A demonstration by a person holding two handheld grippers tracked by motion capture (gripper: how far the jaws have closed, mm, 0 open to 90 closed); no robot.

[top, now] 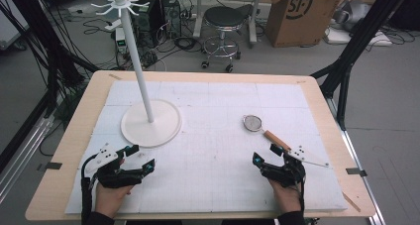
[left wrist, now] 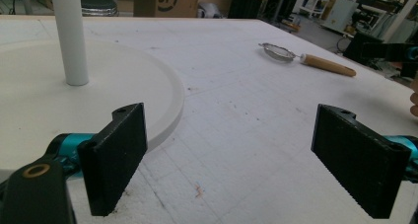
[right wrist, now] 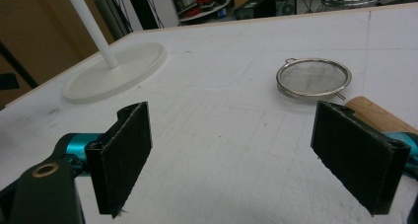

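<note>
From the high view, the desk (top: 74, 136) carries a white gridded mat, with a white hanging stand (top: 148, 116) on its round base at left of centre and a small mesh strainer (top: 253, 122) with a wooden handle lying right of centre, its handle running toward the near right. The left gripper (top: 141, 158) rests on the mat at the near left, just in front of the stand's base, and the right gripper (top: 270, 155) sits at the near right, with the end of the strainer's handle just beside it; both have their fingers spread wide with nothing between them. A round stool (top: 223, 22) and a cardboard box (top: 302, 12) stand on the floor beyond the desk. In the left gripper view, its two black fingers (left wrist: 116, 157) stand far apart and hold nothing; the stand's base rim lies just behind the left one, and the strainer (left wrist: 278, 51) lies well off at the far right. In the right gripper view, the fingers (right wrist: 123, 152) are likewise wide open and empty; the strainer's mesh bowl (right wrist: 313, 78) lies near ahead, its wooden handle passing just behind the right finger, and the stand (right wrist: 113, 71) sits farther off at left.
</note>
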